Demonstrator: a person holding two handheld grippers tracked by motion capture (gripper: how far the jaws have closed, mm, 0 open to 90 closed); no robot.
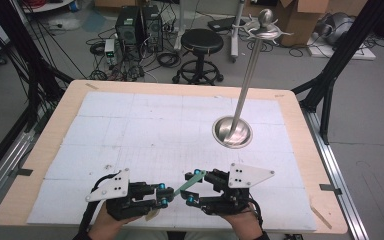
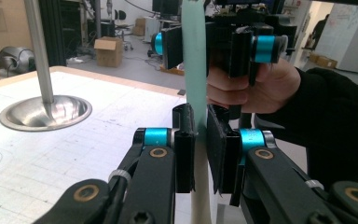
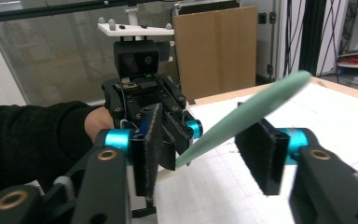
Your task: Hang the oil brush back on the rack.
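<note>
One green strip [image 1: 189, 182], two grippers, one steel stand [image 1: 240, 107] with one round dished base [image 1: 232, 132], all on one table [image 1: 300, 150] (its top covered by a white gridded mat [image 1: 145, 135]).

Item, green strip: flat, narrow and long. In the high view we see its long axis run on a slant from the left gripper [image 1: 164, 195] up to the right gripper [image 1: 192, 187], its far end pointing past the right jaws, toward the stand. In the left gripper view the strip [image 2: 195, 70] rises straight up between that gripper's own jaws, its pale lower end [image 2: 200, 200] hanging below them.

Item, left gripper [image 2: 200, 140]: jaws drawn close on the strip, one pad against each flat face; we count it as clamped.

Item, right gripper [image 3: 209, 154]: jaws standing apart, the strip [image 3: 247, 114] crossing the gap between them on a slant, touching neither pad as far as we can tell.

Item, hands: one behind each gripper, both in dark sleeves.

Item, stand: well beyond both pairs of jaws, pole upright.
</note>
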